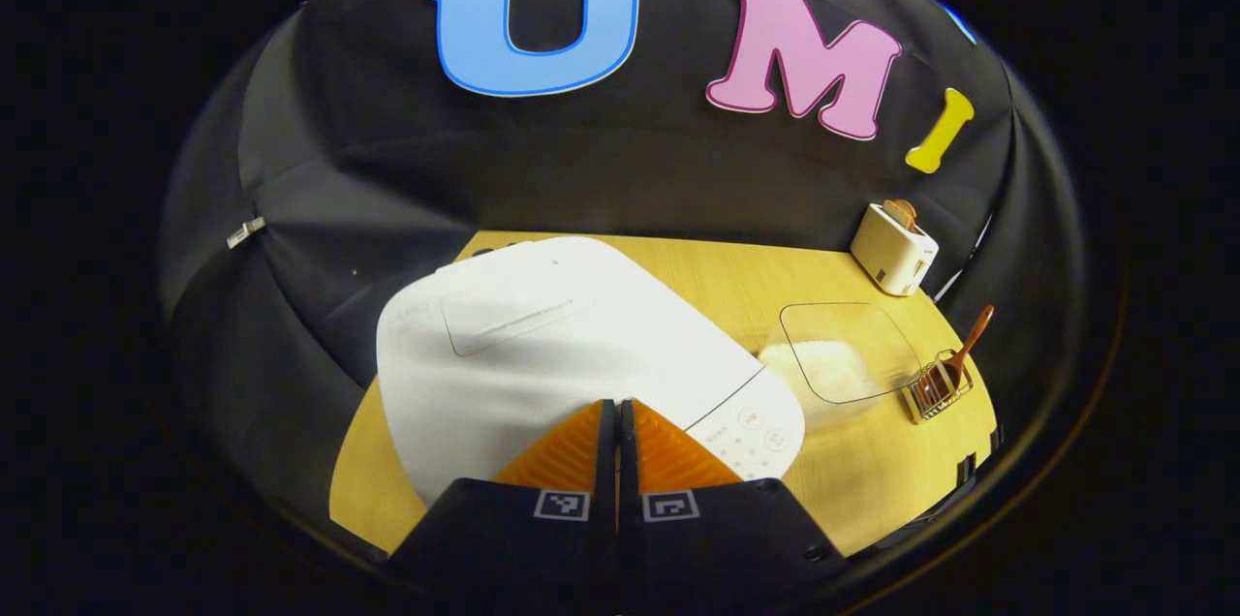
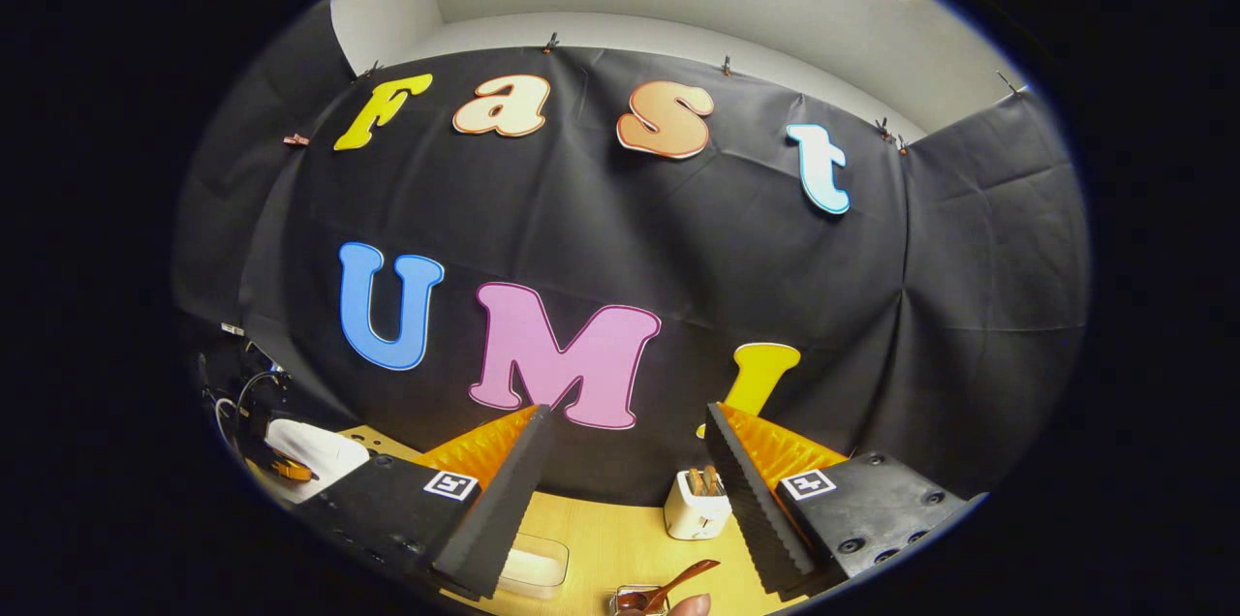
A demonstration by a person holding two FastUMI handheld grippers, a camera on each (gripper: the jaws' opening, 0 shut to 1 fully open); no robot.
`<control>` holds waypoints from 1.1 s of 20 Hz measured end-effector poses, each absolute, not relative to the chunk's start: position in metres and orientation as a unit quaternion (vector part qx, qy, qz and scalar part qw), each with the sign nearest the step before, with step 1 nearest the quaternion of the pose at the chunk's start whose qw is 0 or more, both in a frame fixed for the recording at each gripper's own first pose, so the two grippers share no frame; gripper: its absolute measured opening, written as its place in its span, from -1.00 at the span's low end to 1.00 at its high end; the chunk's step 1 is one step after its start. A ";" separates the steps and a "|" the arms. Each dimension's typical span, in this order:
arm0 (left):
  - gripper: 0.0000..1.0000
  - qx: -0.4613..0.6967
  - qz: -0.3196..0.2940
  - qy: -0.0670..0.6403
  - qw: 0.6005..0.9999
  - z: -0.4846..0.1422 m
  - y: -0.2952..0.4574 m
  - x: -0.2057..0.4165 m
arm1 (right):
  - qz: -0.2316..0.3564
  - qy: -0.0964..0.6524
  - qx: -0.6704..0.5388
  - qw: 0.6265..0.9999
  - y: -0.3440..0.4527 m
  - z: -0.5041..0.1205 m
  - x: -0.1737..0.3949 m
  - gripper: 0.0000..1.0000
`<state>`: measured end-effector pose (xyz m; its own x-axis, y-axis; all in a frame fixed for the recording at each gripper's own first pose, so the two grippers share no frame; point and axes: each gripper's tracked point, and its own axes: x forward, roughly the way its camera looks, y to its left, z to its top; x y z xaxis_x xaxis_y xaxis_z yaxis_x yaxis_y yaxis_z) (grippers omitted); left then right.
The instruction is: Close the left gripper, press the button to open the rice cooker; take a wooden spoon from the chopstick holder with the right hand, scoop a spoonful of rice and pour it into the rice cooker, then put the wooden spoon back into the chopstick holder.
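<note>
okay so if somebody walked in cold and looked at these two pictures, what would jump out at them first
The big white rice cooker, lid down, sits on the wooden table right ahead of the shut left gripper. Off to its right lie a clear container of rice and a wire chopstick holder with the wooden spoon standing in it, and a white toaster sits by the back wall. In the right gripper view, the right gripper hangs open above that same corner.

We see the white rice cooker (image 1: 572,354) lid down; wooden spoon (image 1: 969,337) leaning handle-up in wire chopstick holder (image 1: 938,390), beside clear rice container (image 1: 845,352).
</note>
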<state>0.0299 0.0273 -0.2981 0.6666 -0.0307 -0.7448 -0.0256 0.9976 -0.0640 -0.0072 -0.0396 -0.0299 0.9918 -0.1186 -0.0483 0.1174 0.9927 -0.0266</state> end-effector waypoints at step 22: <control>-0.89 -0.011 0.018 0.219 0.976 -0.135 0.081 0.103 | -0.055 0.024 -0.002 0.998 -0.044 -0.034 -0.018 0.94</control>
